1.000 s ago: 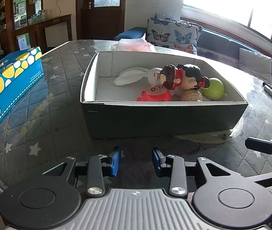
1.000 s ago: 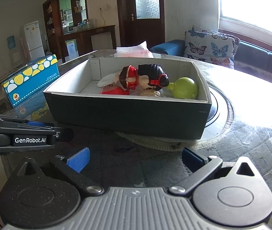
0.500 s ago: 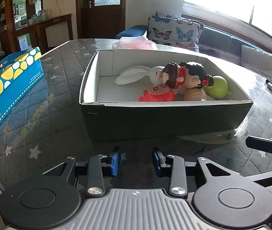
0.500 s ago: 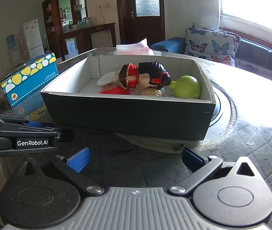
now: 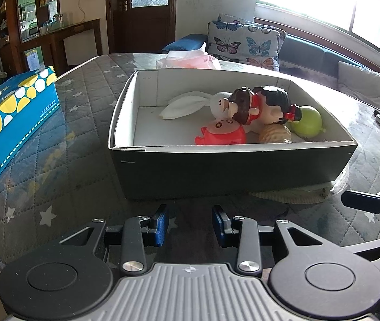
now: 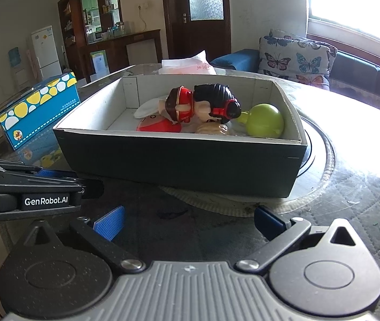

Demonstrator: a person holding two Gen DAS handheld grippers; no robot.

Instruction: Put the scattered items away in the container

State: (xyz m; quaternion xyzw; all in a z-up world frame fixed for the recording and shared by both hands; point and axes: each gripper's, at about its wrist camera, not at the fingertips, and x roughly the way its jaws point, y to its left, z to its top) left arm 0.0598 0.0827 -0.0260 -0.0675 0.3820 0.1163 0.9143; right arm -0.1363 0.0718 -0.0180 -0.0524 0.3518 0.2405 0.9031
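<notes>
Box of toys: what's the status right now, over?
Left gripper and right gripper open, empty, short of the box. Dolls, red toy, green ball inside. Nothing blocking.

1. A dark wooden door point(image 5: 149, 13) with a frosted pane stands in the pale back wall.
2. A bright window point(image 5: 323, 5) floods the right side with glare.
3. A blue sofa point(image 6: 356, 67) holds a butterfly cushion point(image 5: 246, 42).
4. Dark shelving point(image 6: 93, 26) and a white fridge point(image 6: 45, 48) stand on the left.

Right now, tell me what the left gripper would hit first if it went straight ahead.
Probably the near dark wall of the box: the left gripper points at it across bare table, empty, jaws apart. Depth is hard to judge.
</notes>
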